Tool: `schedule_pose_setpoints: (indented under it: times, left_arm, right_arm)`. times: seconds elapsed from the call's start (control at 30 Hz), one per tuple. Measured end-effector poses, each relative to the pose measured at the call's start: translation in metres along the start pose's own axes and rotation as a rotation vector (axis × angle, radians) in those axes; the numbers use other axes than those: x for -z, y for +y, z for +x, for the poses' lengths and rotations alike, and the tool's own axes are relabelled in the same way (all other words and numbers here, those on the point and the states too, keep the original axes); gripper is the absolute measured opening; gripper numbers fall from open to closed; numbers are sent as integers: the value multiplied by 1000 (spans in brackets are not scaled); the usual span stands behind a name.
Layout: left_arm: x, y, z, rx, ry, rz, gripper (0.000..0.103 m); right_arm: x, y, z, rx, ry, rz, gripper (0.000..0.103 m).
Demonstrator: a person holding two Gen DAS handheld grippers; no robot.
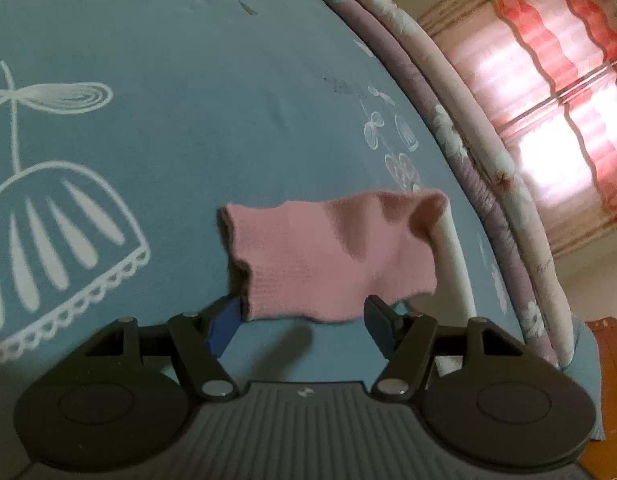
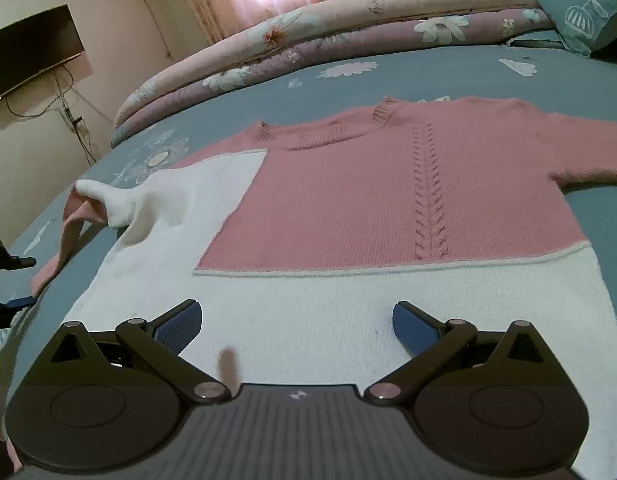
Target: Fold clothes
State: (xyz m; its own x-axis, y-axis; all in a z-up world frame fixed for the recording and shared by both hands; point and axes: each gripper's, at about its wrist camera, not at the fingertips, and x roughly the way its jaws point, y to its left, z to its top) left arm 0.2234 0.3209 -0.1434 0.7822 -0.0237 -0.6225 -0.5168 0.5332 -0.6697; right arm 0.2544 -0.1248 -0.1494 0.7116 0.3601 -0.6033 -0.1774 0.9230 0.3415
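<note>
Left wrist view: pink sleeve cuff [image 1: 328, 256] lies at twelve o'clock, its length crosswise, reaching between the left gripper [image 1: 304, 320]'s parted, ungripping jaws.

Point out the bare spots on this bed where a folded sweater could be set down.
Bare bedsheet lies between the sweater collar and the rolled quilt. In the left wrist view, open sheet spreads beyond the pink cuff. The middle is crowded by the sweater; the left gripper sits at its sleeve.

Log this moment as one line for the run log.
task: fold clothes | left gripper: open at pink cuff | right gripper: open over sweater | bed
</note>
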Motion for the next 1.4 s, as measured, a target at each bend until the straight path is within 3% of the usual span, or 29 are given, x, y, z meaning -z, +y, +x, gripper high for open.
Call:
schedule_pose_setpoints:
  times: [0.27,0.33,0.4,0.47,0.77,0.9,1.13,1.23,1.33,1.4]
  left_arm:
    - [-19,17,17,79,-67,-113,65]
    - [-20,14,20,68,-68,-93,55]
    - [-21,9,22,40,-63,-47,28]
    - [-22,4,22,-7,-64,-5,17]
    - [-54,-48,9,-174,-156,252,13]
    - [-82,-74,-3,-251,-249,360,13]
    - [-121,-97,-21,-368,-352,434,13]
    - [-134,-104,-28,-433,-422,456,7]
    - [-142,-106,-31,-474,-449,466,7]
    - [-145,-104,-27,-436,-401,460,7]
  right_arm:
    - [-1,0,1,-2,1,-10,103]
    - [-1,1,1,-2,1,-14,103]
    - [-1,1,1,-1,1,-16,103]
    - [0,1,1,0,0,-20,103]
    - [1,3,1,5,-1,-31,103]
    - [1,4,2,9,-1,-39,103]
    - [2,6,2,21,-2,-61,103]
    - [2,7,3,25,-3,-67,103]
    - [3,8,3,30,-4,-77,103]
    - [3,9,4,35,-5,-86,103]
